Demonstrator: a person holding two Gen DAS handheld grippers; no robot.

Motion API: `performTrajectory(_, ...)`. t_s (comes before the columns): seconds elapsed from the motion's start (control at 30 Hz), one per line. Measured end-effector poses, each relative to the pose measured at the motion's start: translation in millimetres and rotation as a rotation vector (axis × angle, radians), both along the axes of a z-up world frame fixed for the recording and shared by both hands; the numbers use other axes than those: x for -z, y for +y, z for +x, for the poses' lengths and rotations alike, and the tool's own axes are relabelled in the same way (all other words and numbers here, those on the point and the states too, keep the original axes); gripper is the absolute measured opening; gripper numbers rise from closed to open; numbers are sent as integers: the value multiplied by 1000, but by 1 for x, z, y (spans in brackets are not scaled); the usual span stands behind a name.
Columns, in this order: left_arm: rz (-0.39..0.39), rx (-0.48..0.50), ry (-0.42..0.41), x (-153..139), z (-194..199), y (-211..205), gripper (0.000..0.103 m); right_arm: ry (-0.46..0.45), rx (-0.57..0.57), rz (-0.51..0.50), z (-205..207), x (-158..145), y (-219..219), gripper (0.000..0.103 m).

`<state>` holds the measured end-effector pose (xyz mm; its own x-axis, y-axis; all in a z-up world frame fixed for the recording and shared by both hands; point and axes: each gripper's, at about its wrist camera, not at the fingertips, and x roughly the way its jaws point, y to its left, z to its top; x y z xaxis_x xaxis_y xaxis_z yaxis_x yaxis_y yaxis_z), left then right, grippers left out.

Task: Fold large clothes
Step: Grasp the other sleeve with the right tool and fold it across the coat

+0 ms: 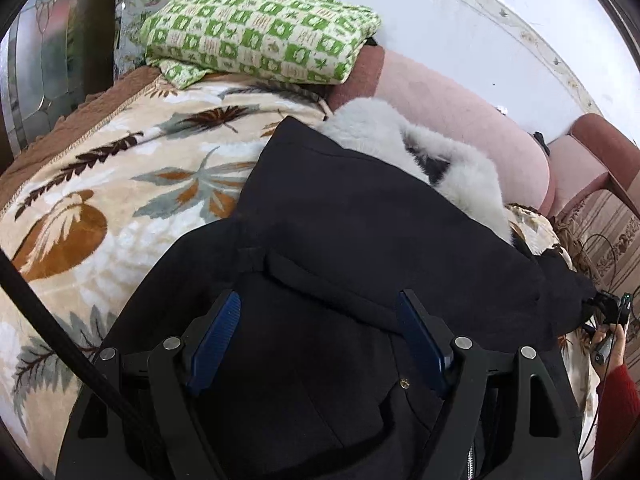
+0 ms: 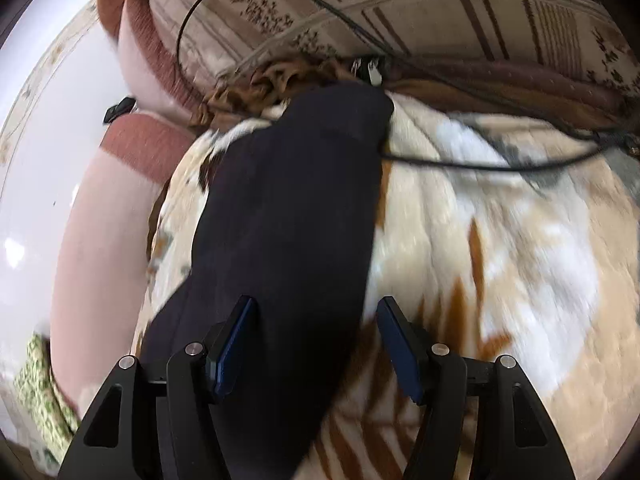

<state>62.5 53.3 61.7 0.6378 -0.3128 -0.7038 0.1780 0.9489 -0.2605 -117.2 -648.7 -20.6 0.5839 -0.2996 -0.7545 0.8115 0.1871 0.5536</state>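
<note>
One black coat (image 1: 360, 216) with white fur collar (image 1: 452, 168) on the leaf-print blanket (image 1: 100, 184); two grippers, both released.
Left gripper (image 1: 320, 340) spread over the coat body; right gripper (image 2: 316, 344) straddles its sleeve (image 2: 288, 208) toward the blanket's edge. Only left view shows one green checked folded cloth (image 1: 256, 20) whole.

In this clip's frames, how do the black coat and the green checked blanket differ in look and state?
The black coat is plain dark cloth with a white fur collar; the green checked blanket is patterned green and cream. The coat lies spread, only partly folded, under the open left gripper; the blanket is already folded into a neat stack, away from both grippers. Both rest on the leaf-print bedspread.
</note>
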Motion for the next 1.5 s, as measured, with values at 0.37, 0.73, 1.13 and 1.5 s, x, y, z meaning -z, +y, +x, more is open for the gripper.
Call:
performTrajectory(0.37,-34,-55,-18,-15,-3,18,79,72,-276,-363,52,-144,94,9)
performTrajectory(0.73,-119,-232,5,-31,15,83,79,35,-860,-635,145,-197,368,9)
performTrajectory(1.13,-177,-355,11,-41,25,141,79,317,-1233,-758,180,-59,565,56)
performTrajectory(1.5,-199,-387,1,-44,23,145,79,228,-1229,-802,163,-111,569,66)
